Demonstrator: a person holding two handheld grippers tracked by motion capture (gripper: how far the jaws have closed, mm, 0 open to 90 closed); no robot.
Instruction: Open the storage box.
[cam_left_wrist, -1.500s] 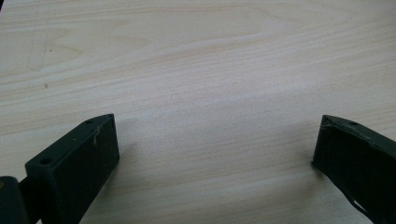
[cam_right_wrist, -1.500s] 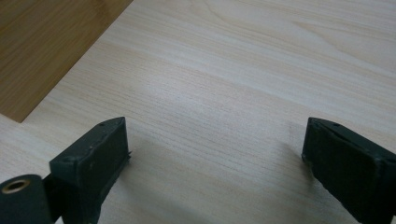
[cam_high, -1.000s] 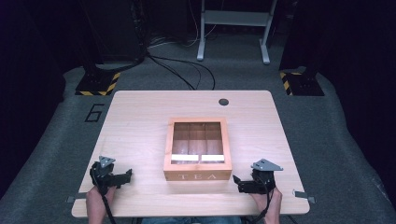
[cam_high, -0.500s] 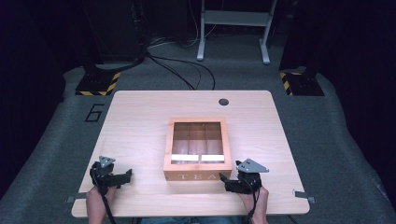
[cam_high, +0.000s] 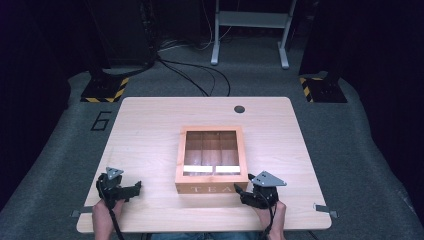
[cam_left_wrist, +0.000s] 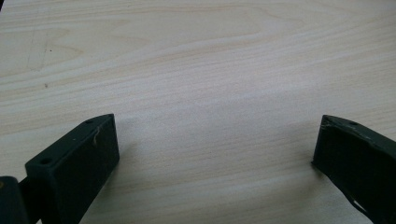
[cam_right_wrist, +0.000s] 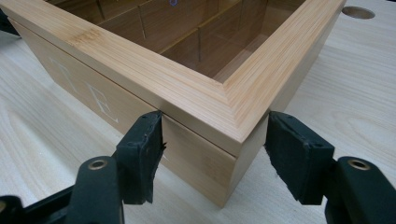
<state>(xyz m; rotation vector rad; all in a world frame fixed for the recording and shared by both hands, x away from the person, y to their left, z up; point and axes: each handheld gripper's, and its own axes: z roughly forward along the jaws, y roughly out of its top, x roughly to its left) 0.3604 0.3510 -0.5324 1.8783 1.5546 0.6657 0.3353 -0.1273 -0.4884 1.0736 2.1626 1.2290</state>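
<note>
Desk (cam_high: 150, 130) bare around tea box (cam_high: 211, 159), box mid-desk. Right gripper (cam_right_wrist: 212, 154) has slid in from right edge: box's near corner now sits between its jaws, wide, straddling, maybe touching, not clamped; grasp looks imminent. Left gripper (cam_left_wrist: 215, 154) parked, jaws wide, nothing between.

Grey carpet floor (cam_high: 60, 150), dark surroundings, white metal stand (cam_high: 250, 30), black cables (cam_high: 195, 75).

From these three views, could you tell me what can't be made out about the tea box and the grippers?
- Tea box compartments: a glare band on the window hides the near ones, high view.
- Right gripper: whether its pads touch the box corner is unclear, right gripper view.
- Left gripper: its body is cut off by the bottom edge, left gripper view.
</note>
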